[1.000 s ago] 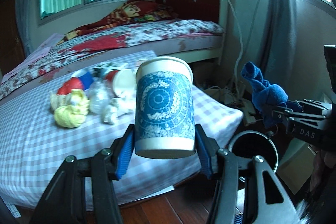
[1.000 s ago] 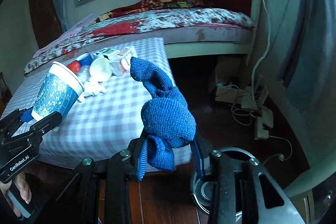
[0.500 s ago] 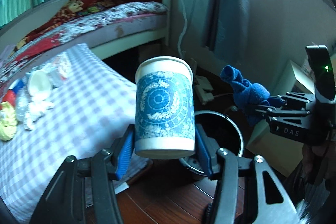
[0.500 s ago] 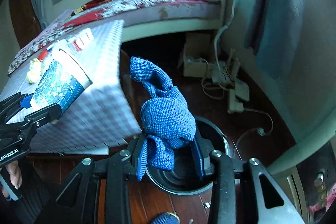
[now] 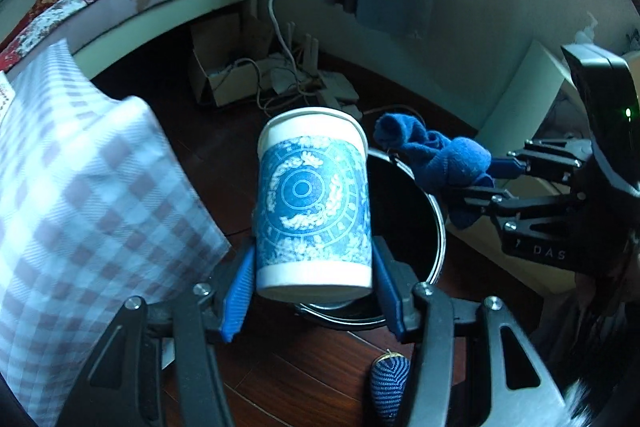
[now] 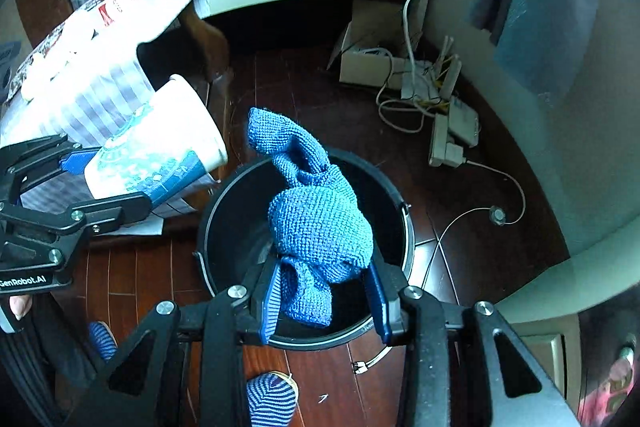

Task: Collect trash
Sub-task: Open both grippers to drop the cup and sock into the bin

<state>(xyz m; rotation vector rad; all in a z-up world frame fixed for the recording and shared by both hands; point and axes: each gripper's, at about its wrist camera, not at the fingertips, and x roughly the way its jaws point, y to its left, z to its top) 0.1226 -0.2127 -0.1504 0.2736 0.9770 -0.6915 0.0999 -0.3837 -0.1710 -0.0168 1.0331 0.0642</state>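
Status: both loads sit over the black bin [image 6: 224, 227], neither dropped. Left gripper [image 5: 314, 287] clamps the paper cup [image 5: 314, 203] near the rim; right gripper [image 6: 322, 301] clamps the blue cloth [image 6: 316, 223] above the opening. Remaining — release both; more litter lies on the checked cover [image 6: 80, 87].

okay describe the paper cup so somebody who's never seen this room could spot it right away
Find the round black trash bin on the dark wooden floor beside the checked-cloth table. Just over its rim on the table side, the left gripper clamps a paper cup. It is white with a blue medallion-patterned band, unlike the plain knitted blue cloth nearby.
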